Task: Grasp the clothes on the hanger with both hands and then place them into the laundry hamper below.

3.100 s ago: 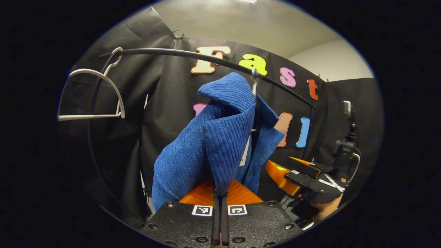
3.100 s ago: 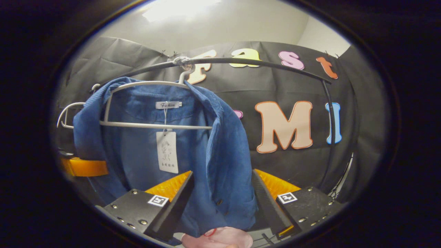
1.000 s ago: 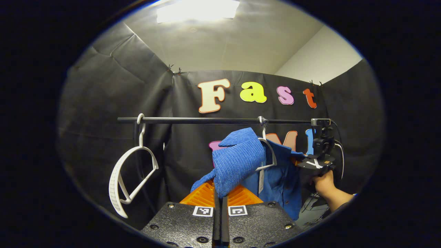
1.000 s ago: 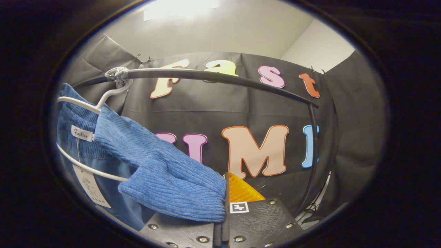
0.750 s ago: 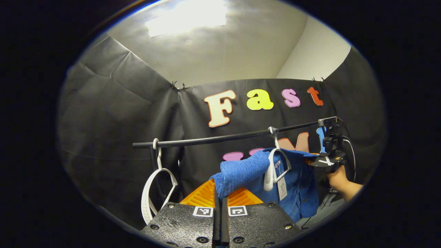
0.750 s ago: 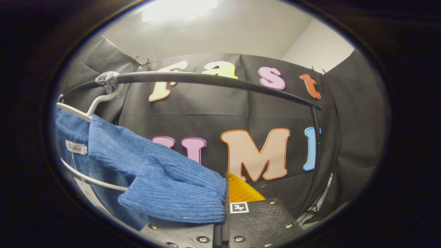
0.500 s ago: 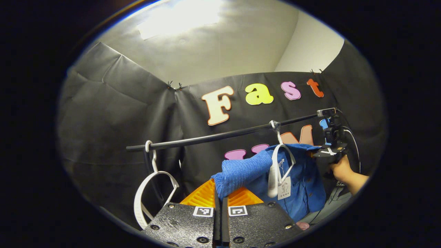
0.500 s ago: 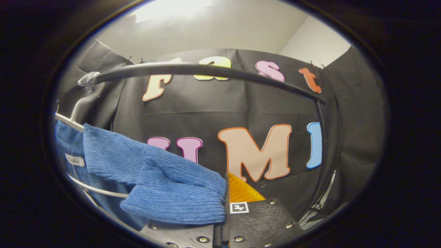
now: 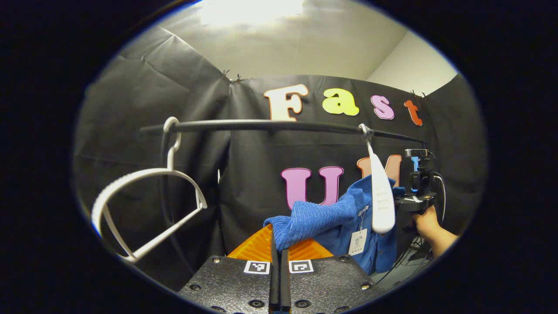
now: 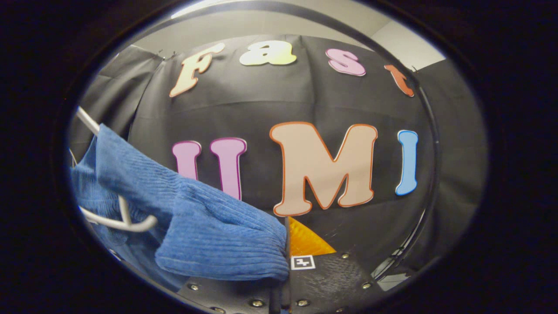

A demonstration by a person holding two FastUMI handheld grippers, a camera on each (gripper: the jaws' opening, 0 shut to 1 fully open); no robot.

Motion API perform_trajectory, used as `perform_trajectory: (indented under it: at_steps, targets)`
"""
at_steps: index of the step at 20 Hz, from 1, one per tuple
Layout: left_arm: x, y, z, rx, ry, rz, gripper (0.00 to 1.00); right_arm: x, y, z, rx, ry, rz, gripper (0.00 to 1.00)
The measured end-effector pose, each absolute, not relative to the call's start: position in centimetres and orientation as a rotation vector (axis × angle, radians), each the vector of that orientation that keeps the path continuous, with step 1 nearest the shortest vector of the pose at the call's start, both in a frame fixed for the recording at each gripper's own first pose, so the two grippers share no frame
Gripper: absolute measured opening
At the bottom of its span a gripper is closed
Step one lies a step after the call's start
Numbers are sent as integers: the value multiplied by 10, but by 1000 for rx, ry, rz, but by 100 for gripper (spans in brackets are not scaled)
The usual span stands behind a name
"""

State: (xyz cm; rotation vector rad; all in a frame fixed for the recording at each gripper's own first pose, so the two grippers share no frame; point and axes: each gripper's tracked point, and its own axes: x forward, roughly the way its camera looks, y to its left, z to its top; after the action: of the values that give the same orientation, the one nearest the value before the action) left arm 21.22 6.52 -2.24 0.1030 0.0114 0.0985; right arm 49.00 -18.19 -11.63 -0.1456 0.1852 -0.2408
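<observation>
Blue corduroy shirt point(image 9: 322, 220) stretches between my claws — left claw point(image 9: 277, 253) and right claw point(image 10: 285, 257) both pinching it — beside the white hanger point(image 9: 380, 192).

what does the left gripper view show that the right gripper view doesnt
Left gripper view: an empty white hanger on the black rail, a paper tag, and the hand holding the right gripper beyond the shirt.

Right gripper view: the right gripper's fingers close up, shut on blue corduroy.

Both: the blue corduroy shirt and its white hanger.
</observation>
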Motion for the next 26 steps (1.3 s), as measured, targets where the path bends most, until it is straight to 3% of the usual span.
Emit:
perform_trajectory:
  at_steps: [8, 16, 26]
  targets:
    - [231, 86, -69, 28, 21, 136, 1, 474, -188, -196, -161, 290, -241, 5]
    - [230, 96, -91, 60, 54, 141, 1, 406, -181, -199, 36, 287, -191, 5]
    - [214, 81, -128, 67, 120, 121, 1, 332, -151, -222, -35, 347, -134, 5]
